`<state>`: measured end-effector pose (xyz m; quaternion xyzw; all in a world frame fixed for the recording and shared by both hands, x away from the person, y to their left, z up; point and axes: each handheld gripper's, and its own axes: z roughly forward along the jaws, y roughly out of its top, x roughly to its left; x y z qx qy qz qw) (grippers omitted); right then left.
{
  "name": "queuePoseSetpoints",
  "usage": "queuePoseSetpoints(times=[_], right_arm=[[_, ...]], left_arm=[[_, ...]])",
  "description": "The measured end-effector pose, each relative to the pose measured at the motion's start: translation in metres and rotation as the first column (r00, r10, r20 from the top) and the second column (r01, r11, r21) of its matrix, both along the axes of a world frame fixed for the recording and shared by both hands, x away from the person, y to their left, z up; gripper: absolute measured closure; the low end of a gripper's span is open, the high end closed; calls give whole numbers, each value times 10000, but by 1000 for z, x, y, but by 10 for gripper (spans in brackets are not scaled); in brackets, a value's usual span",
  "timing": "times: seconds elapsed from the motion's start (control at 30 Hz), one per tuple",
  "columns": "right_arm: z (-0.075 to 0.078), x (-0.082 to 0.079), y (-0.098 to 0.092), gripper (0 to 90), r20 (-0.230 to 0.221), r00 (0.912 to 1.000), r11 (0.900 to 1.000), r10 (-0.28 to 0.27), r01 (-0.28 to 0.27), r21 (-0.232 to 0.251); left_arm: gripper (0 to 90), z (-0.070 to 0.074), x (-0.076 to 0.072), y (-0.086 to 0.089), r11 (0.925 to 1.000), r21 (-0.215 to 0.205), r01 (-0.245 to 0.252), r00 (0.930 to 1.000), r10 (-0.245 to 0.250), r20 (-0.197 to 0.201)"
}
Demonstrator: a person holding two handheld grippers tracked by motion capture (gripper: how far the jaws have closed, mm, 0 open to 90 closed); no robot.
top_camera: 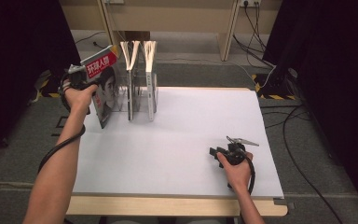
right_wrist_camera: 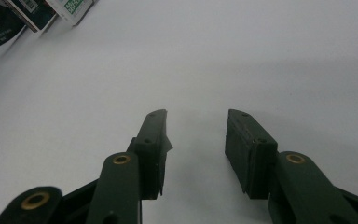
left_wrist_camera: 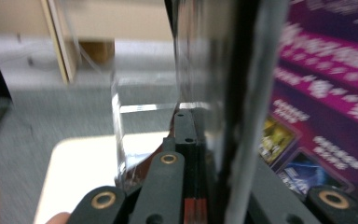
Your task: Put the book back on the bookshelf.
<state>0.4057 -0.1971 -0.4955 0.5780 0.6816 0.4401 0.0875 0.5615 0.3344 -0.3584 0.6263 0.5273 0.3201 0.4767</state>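
Note:
A magazine (top_camera: 103, 86) with a red title band and a face on its cover stands tilted at the left end of a clear rack (top_camera: 121, 105) at the table's far left. My left gripper (top_camera: 83, 75) is shut on the magazine's upper left edge. In the left gripper view the jaws (left_wrist_camera: 200, 140) are pressed on the magazine's edge, its purple cover (left_wrist_camera: 326, 116) to the right and the clear rack wall (left_wrist_camera: 121, 135) to the left. Two books (top_camera: 140, 79) stand upright in the rack, pages fanned at the top. My right gripper (top_camera: 214, 153) (right_wrist_camera: 196, 135) rests open on the white table (top_camera: 182, 130), with nothing between its fingers.
The white tabletop (right_wrist_camera: 261, 56) stretches ahead of the right gripper, with the books' lower corners (right_wrist_camera: 70, 7) far off at the upper left. Cables (top_camera: 279, 116) run over the grey floor to the right of the table. A wooden desk leg (top_camera: 226, 32) stands behind.

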Motion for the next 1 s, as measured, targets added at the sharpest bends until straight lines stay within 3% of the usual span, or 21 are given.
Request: queuePoseSetpoints(times=[0.07, 0.1, 0.13, 0.17, 0.2, 0.23, 0.27, 0.33, 0.4, 0.47, 0.57, 0.7, 0.87, 1.0], right_arm=[[0, 0, 0, 589, -100, 9999, 10000, -37, 38, 70], [0, 0, 0, 589, -54, 10000, 10000, -33, 34, 45], [0, 0, 0, 588, 11, 10000, 10000, -5, 5, 0], [0, 0, 0, 588, 25, 10000, 10000, 8, -8, -8], [0, 0, 0, 588, 28, 10000, 10000, 21, -21, 1], [0, 0, 0, 588, -7, 10000, 10000, 14, -14, 14], [0, 0, -1, 588, -33, 10000, 10000, 18, -18, 25], [0, 0, -1, 588, -55, 10000, 10000, 2, -2, 49], [0, 0, 0, 588, -43, 10000, 10000, 10, -10, 31], [0, 0, 0, 587, -28, 10000, 10000, 12, -12, 31], [0, 0, -1, 588, -21, 10000, 10000, 13, -13, 41], [0, -1, 1, 587, -15, 10000, 10000, 18, -18, 38], [0, -1, 1, 587, -24, 10000, 10000, 29, -29, 50], [0, -1, 2, 586, -42, 10000, 10000, 20, -20, 54]], left_arm=[[866, 6, -4, -3, 9998, 127, 125, 9977, -133, 658], [866, 6, -4, -3, 9998, 127, 125, 9977, -133, 658], [866, 9, -7, -3, 9999, -106, -102, 9907, 116, 1358], [866, 9, -7, 0, 9990, -382, -212, 9847, 274, 1720], [866, 9, -7, 0, 9990, -382, -212, 9847, 274, 1720], [866, 8, -7, 5, 9975, -639, -294, 9744, 429, 2209], [865, 6, -7, 7, 9973, -605, -422, 9715, 551, 2304], [864, -1, -4, 11, 9977, -112, -675, 9742, 683, 2151], [863, -12, -3, 13, 9917, 650, -1113, 9762, 969, 1939], [861, -21, -6, 18, 9881, 508, -1454, 9685, 1317, 2111], [849, -26, -9, 23, 9790, 796, -1877, 9596, 1654, 2278], [815, -28, -11, 24, 9733, 1160, -1979, 9584, 1673, 2312], [771, -33, -12, 25, 9762, 1131, -1849, 9624, 1566, 2220], [752, -29, -12, 27, 9773, 1083, -1821, 9620, 1544, 2250]])
